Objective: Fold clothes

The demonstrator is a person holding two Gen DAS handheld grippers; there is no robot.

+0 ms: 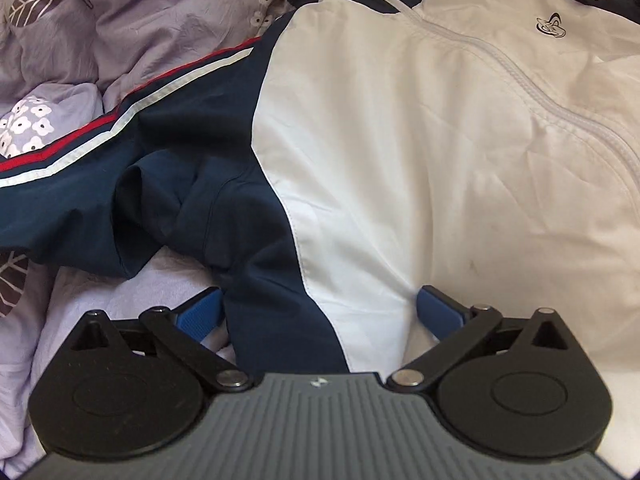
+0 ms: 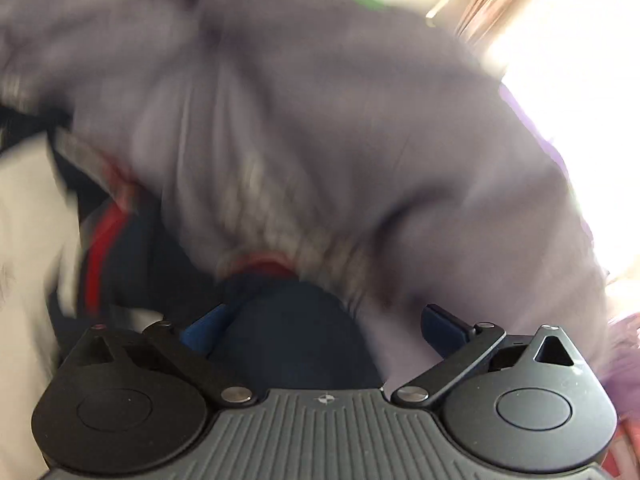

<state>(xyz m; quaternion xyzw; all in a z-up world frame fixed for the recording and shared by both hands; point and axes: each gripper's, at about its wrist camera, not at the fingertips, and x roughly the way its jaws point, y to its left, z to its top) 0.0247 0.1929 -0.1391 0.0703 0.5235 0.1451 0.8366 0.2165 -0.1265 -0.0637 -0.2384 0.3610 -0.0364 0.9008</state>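
Nearest in the left wrist view: left gripper (image 1: 318,312) with blue pads spread wide, gripping nothing, navy-and-white hem cloth lying loose in the gap; beyond it, jacket (image 1: 420,152) spread flat on lavender floral bedding (image 1: 132,28), white front with zipper (image 1: 516,76) running diagonally, dark chest logo (image 1: 550,28) farther up, navy sleeve (image 1: 120,160) with red and white stripes stretching left. Nearest in the blurred right wrist view: right gripper (image 2: 324,326) likewise wide apart, pressing on nothing, dark navy fabric just between the fingers; past it, smeared lavender bedding, jacket's white and red-striped navy at left.
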